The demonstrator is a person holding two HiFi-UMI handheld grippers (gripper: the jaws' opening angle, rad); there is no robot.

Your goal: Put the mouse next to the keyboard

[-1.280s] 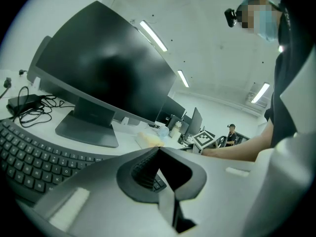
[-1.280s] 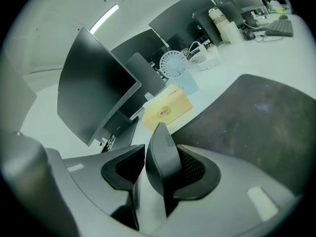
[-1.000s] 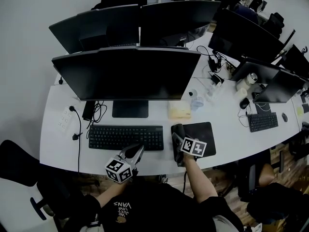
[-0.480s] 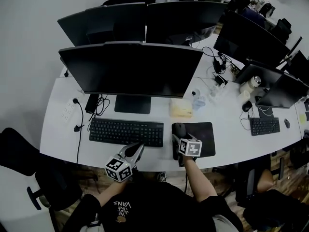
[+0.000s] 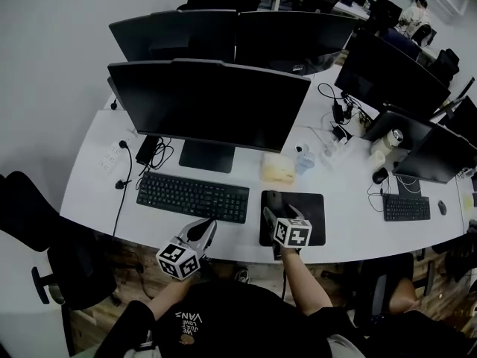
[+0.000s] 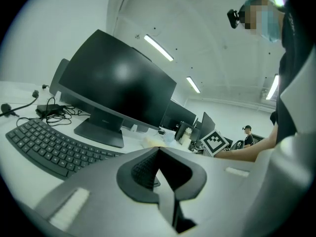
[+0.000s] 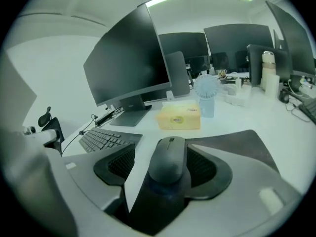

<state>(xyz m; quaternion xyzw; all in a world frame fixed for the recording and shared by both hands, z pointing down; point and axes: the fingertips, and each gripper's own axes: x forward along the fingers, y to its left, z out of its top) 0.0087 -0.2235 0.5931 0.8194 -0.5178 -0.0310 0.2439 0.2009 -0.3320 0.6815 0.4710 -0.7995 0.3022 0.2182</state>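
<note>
A dark mouse (image 5: 275, 199) lies on the left edge of the black mouse pad (image 5: 307, 213), just right of the black keyboard (image 5: 192, 198). My right gripper (image 5: 278, 213) is open around the mouse (image 7: 168, 158). Its pads stand on either side, and I see a gap on the left side. The keyboard (image 7: 101, 139) lies to the left in the right gripper view. My left gripper (image 5: 204, 228) hovers at the table's front edge below the keyboard's right end. In its own view the left gripper (image 6: 158, 154) is shut with nothing in it, and the keyboard (image 6: 44, 144) stretches left.
A large monitor (image 5: 212, 107) stands behind the keyboard. A yellow tissue box (image 5: 277, 168) and a small fan (image 5: 303, 157) sit behind the mouse pad. A power strip (image 5: 117, 155) with cables lies far left. More monitors and a second keyboard (image 5: 406, 206) fill the right.
The head view has shifted. My right gripper has drawn back slightly toward the table's front edge, with the mouse still on the pad's left edge. The left gripper has barely moved.
</note>
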